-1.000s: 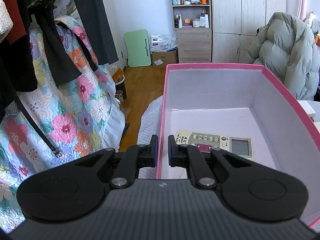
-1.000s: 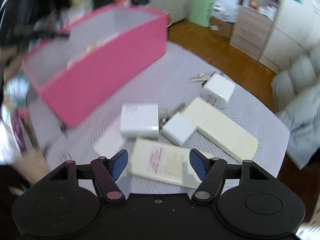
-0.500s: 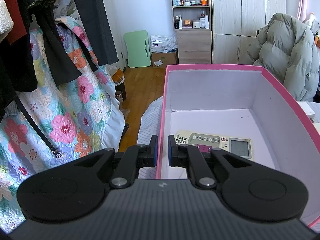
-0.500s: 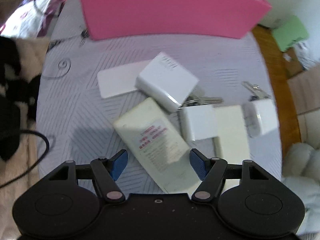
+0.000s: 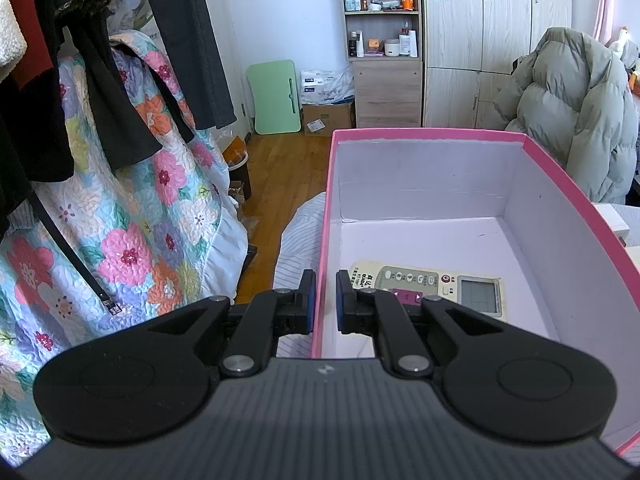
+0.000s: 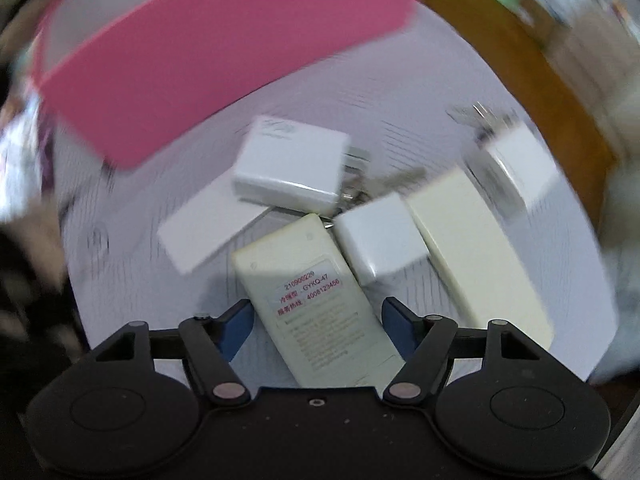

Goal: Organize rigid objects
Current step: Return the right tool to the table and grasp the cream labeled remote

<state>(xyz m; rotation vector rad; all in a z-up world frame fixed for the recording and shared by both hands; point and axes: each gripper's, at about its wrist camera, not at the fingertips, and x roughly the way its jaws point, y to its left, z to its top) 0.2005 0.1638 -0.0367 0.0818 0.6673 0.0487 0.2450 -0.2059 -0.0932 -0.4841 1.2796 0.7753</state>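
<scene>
Two blue fingers (image 6: 236,330) of the right gripper (image 6: 316,330) stand apart and are closing, one on each side of a cream remote control (image 6: 316,300) that lies label-up between them, not yet pressed. To take it well, I would settle lower so the pads meet its long edges squarely, clear of the white charger block (image 6: 378,236) just to its right. Beyond it lie a larger white charger (image 6: 292,168), a flat white card (image 6: 208,228) and a second cream remote (image 6: 480,256) at the right, all close together on the grey striped surface (image 6: 420,92).

The left gripper (image 5: 322,300) is clamped on the near left wall of the pink box (image 5: 560,168), steadying it; one remote (image 5: 428,284) already lies inside. Around it are a wooden floor (image 5: 288,160), a flowered quilt (image 5: 132,216), shelves (image 5: 380,20) and a padded coat (image 5: 576,112)
</scene>
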